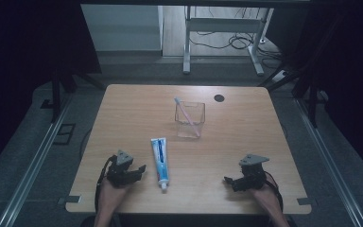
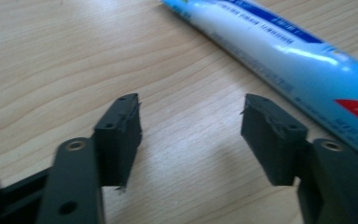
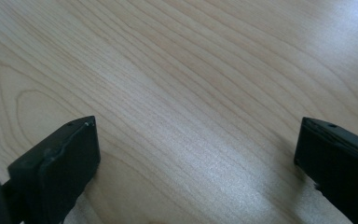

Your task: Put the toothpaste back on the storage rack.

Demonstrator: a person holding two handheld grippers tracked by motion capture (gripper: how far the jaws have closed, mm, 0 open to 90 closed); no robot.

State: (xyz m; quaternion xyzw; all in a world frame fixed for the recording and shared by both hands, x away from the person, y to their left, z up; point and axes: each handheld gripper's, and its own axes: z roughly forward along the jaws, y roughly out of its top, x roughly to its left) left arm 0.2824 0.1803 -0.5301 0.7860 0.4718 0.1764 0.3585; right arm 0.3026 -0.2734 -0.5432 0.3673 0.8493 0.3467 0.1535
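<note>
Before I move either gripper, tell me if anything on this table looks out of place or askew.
Nothing stands out. The toothpaste tube lies flat and whole beside the left gripper, the toothbrush leans inside the upright clear cup, and no spill shows on the table. Both grippers' jaws are open and empty.

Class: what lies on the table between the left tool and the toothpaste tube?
Only bare wood, seen in the left gripper view, separates the left tool and toothpaste tube.

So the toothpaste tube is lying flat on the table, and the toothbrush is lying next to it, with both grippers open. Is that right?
Not quite. The toothbrush is not lying beside the tube; it stands leaning inside the clear cup farther back on the table, as the high view shows. The rest holds: the tube lies flat, and the left gripper and right gripper are both open.
</note>
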